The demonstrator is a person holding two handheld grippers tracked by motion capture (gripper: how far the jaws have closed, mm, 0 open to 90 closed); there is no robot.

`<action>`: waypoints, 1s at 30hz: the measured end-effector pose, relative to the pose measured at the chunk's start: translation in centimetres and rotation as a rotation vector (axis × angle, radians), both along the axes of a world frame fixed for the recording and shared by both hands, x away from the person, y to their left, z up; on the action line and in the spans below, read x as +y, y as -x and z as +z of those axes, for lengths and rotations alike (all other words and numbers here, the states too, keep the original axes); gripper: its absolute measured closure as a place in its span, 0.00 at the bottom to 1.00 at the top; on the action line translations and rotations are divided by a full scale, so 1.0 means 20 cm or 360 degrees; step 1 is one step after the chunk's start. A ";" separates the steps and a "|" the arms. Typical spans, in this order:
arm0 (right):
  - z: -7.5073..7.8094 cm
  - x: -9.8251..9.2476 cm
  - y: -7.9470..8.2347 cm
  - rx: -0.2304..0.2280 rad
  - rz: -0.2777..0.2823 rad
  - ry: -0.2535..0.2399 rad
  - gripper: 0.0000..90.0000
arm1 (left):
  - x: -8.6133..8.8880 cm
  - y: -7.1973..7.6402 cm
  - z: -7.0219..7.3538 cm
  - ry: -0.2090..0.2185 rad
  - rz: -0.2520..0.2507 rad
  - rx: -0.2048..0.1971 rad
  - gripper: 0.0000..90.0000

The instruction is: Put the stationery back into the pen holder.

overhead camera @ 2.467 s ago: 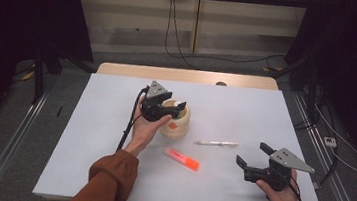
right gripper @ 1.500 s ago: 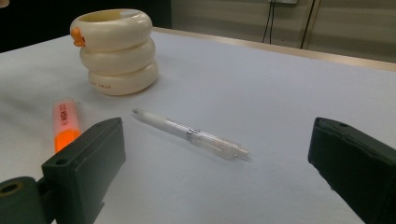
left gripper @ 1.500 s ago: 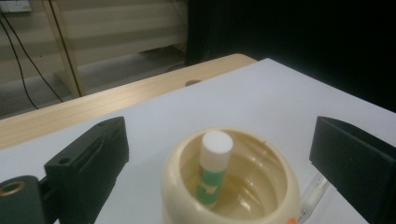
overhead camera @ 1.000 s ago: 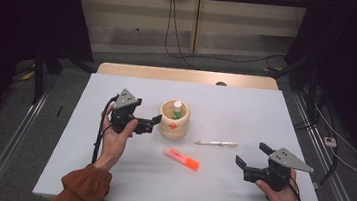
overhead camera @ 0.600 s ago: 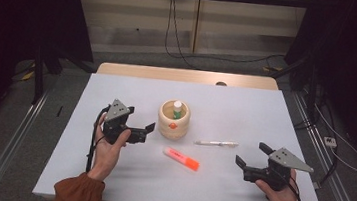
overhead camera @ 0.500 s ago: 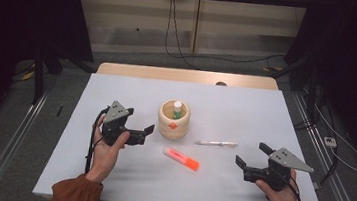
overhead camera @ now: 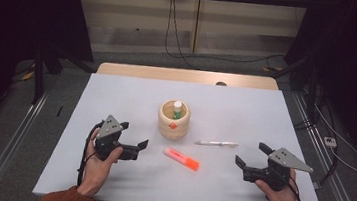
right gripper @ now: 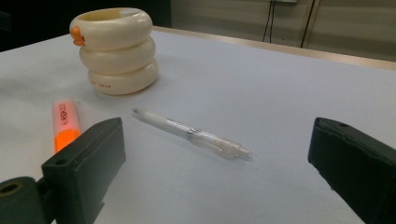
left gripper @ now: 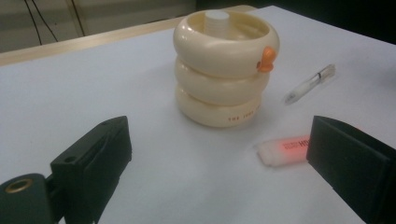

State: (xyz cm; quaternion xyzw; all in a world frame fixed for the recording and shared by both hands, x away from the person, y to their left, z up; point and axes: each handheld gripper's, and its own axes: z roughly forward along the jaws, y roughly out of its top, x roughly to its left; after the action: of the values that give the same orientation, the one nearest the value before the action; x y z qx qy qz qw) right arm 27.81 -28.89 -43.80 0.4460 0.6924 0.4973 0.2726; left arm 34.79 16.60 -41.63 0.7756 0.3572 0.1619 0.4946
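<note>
We are listing a white table (overhead camera: 107, 183) bearing four things, and two grippers that we are holding above its near edge.

Item one: a cream pen holder (overhead camera: 174, 119), built of three stacked rings with a small orange duck-like knob on its upper ring. It is standing upright near the middle of the table. A marker with a white cap (overhead camera: 177, 108) is standing inside it; the green of its barrel is showing in the high view.

Item two: an orange highlighter (overhead camera: 181, 158), lying flat on the table in front of the holder, apart from it.

Item three: a clear white pen (overhead camera: 216, 143), lying flat to the right of the holder and beyond the highlighter, touching neither.

Item four: our left gripper (overhead camera: 135, 143). We are holding it at the left of the table, jaws spread wide and gripping nothing. In the left gripper view the holder is sitting between and beyond the jaws, and the highlighter's pale end is lying just beside the right-hand jaw.

Item five: our right gripper (overhead camera: 249, 155). We are holding it at the right of the table, jaws likewise spread wide and gripping nothing. In the right gripper view the pen is lying between the jaws, with the highlighter beside the left-hand jaw.
</note>
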 end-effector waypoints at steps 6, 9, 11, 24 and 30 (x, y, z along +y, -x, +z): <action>0.00 0.00 0.00 0.0000 0.0004 0.0001 0.04 | -0.02 0.02 0.00 -0.0009 -0.0063 0.0006 0.09; 0.00 0.00 0.00 -0.0001 0.0004 0.0000 0.04 | -0.02 0.04 0.00 -0.0007 -0.0136 0.0011 0.09; 0.00 0.00 0.00 -0.0001 0.0004 0.0000 0.04 | -0.03 0.05 0.00 -0.0037 -0.0137 -0.0005 0.14; 0.00 0.00 0.00 -0.0001 0.0008 0.0002 0.04 | -0.07 0.05 0.00 -0.0045 -0.0284 0.0133 0.96; 0.00 0.00 0.00 -0.0002 0.0007 0.0002 0.04 | -0.11 0.04 -0.01 -0.0075 -0.0302 0.0178 1.00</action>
State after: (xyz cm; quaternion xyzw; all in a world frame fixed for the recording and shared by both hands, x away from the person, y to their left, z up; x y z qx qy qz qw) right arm 27.78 -28.84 -43.78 0.4439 0.6936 0.4978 0.2722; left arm 33.93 14.49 -41.84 0.8252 0.3054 0.0792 0.4686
